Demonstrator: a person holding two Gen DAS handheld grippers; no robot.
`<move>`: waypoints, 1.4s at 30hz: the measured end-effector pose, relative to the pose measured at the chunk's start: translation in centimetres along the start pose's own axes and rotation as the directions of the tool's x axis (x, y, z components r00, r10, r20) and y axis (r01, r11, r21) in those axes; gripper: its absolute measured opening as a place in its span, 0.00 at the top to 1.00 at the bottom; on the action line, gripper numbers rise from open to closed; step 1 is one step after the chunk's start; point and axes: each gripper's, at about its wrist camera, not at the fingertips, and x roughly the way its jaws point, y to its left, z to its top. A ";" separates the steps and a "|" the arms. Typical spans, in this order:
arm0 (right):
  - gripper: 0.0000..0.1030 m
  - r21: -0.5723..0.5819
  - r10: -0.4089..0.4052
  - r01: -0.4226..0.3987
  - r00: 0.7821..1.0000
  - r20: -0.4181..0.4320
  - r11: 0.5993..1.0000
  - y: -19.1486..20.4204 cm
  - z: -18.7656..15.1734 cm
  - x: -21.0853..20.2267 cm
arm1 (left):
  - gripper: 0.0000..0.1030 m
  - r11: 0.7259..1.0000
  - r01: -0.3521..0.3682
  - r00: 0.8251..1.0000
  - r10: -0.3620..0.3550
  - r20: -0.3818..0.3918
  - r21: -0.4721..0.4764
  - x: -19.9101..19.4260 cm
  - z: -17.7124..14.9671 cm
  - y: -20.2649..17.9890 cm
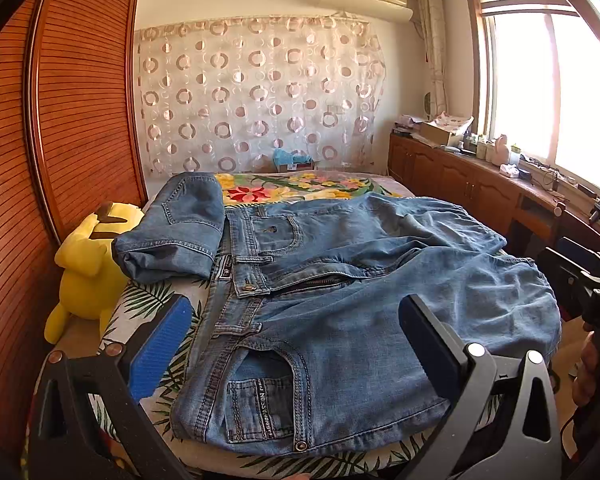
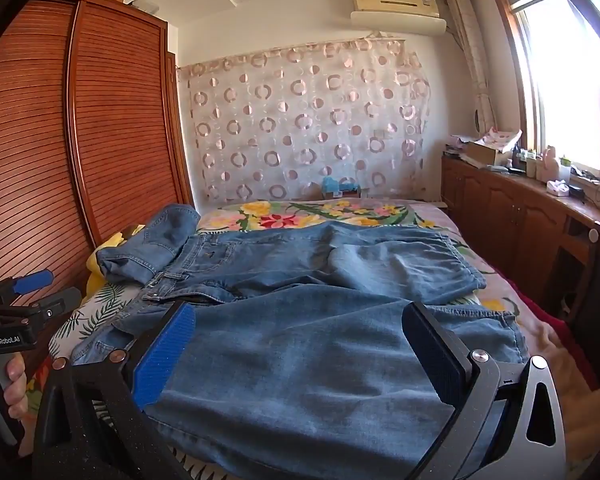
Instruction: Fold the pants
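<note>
A pair of blue jeans [image 1: 340, 288] lies spread flat on the bed, waistband to the left, legs running right. The same jeans [image 2: 308, 320] fill the right wrist view. My left gripper [image 1: 296, 312] hovers open above the waistband and front pocket, nothing between its blue pads. My right gripper [image 2: 300, 324] stands open over the near leg, pads apart and clear of the cloth. A second, folded denim piece [image 1: 176, 232] rests at the far left by the waistband. The right gripper's body [image 1: 596, 300] shows at the left wrist view's right edge.
A yellow plush toy [image 1: 88, 268] sits at the bed's left edge against the wooden wardrobe [image 1: 60, 120]. A floral blanket [image 1: 300, 188] covers the far bed. A wooden cabinet [image 1: 480, 184] with clutter runs under the window on the right. A hand [image 2: 8, 392] holds the left gripper's handle.
</note>
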 end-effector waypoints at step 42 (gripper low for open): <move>0.00 0.010 0.001 -0.001 1.000 -0.001 1.000 -0.1 -0.1 0.1 | 0.00 1.000 -0.005 1.000 0.005 0.009 0.007 -0.6 0.1 0.3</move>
